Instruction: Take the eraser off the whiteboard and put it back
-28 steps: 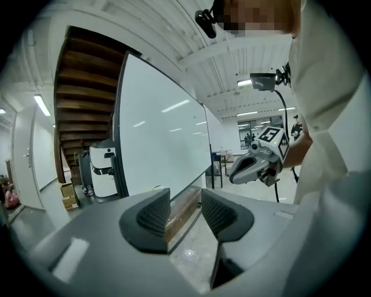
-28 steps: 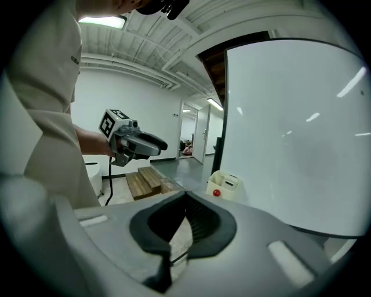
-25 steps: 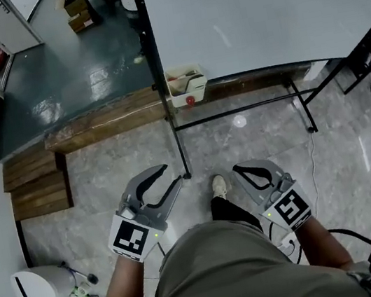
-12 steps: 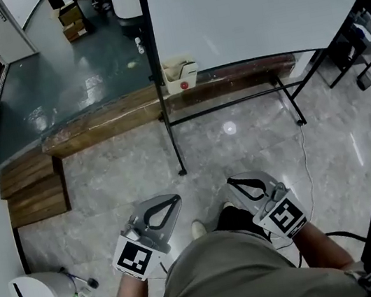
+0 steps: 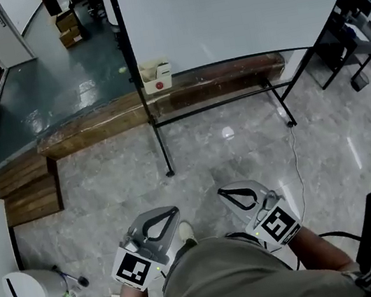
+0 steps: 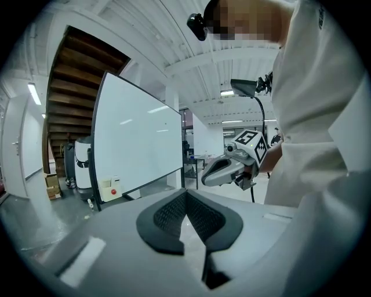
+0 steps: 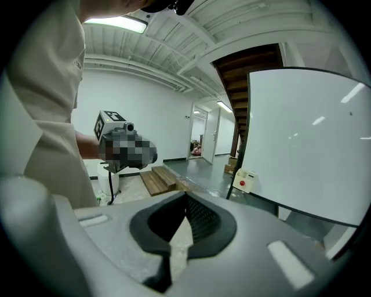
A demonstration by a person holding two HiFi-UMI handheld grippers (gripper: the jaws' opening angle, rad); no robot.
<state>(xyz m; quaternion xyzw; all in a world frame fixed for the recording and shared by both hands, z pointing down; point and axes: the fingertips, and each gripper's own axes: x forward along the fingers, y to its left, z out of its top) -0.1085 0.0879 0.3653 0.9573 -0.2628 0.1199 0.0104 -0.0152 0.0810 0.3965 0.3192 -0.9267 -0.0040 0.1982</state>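
Head view, left to right.

- Wooden steps (image 5: 29, 197) at far left, beside a raised dark floor.
- Left gripper (image 5: 174, 214): low in front of the person's torso, nose toward the whiteboard (image 5: 232, 8). Jaws pressed together at the tips, nothing between them. Its own view confirms this: the pads (image 6: 168, 214) meet and the gap is bare.
- Box (image 5: 156, 76): small, cream, with a red dot on its face. It hangs at the board's lower left corner, against the left post, with its open top up.
- Eraser: cannot pick it out for certain. The box is the only small thing on the board. At this range it reads near-square, so I get no long axis and no pointing direction.
- Right gripper (image 5: 224, 193): level with the left one and also aimed at the board. Jaws closed tip to tip and empty.
- Both grippers are well apart from the board, with stone floor between.
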